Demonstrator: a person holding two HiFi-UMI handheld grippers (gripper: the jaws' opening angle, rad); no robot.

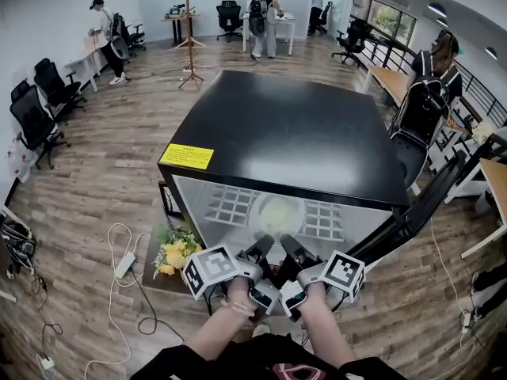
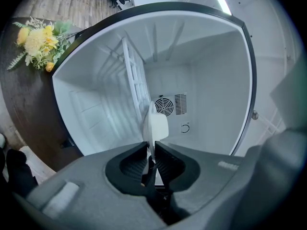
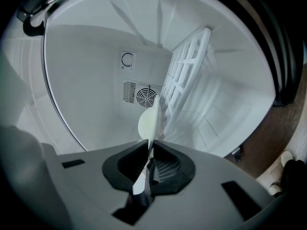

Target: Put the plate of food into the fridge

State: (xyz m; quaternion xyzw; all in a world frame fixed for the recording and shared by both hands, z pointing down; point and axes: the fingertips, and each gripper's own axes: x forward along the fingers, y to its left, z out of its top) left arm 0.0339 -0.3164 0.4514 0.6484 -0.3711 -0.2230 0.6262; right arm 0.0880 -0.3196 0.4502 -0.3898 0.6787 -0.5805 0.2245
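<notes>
Left gripper (image 1: 261, 248) and right gripper (image 1: 291, 250) clamp plate (image 1: 277, 212) abreast.

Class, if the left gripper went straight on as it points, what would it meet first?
Apart from the plate the left gripper grips, probably the fridge's back wall near the fan vent; depth is unclear.

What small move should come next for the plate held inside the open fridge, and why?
Probably lower the round white plate onto the white wire shelf: the left hand-held gripper and right hand-held gripper each clamp its rim inside the black-topped fridge, and it seems to sit level, close beside that shelf.
</notes>
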